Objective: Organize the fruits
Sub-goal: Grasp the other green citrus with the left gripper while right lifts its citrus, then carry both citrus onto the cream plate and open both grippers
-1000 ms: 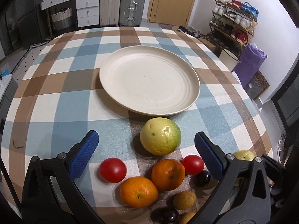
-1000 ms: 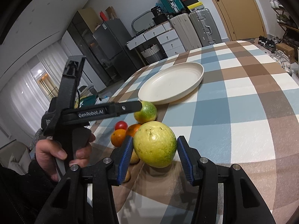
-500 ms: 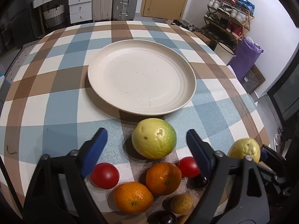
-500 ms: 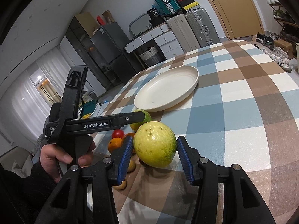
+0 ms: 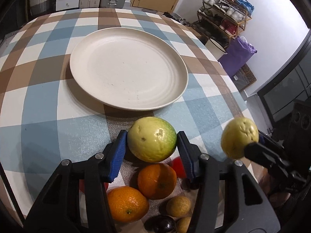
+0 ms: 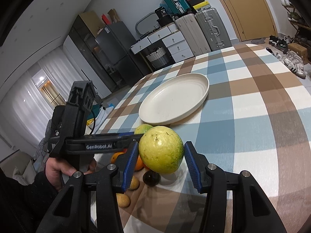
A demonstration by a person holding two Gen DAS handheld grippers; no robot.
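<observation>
Left gripper (image 5: pixel 152 149) jaws closing onto a guava (image 5: pixel 152 138) near table (image 5: pixel 38 101) edge; right gripper (image 6: pixel 161 162) clenched on another guava (image 6: pixel 161 152), lifted.

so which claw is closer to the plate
Left. The left claw, closing around a yellow-green fruit, sits just short of the plate; the right claw holds its fruit farther back.

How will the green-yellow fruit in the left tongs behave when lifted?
The fruit looks round and smooth, so it may slip or roll from the closing left tongs, whose pads touch only its sides. It seems firm, probably not crushable. Released on the tablecloth, it would likely roll.
</observation>
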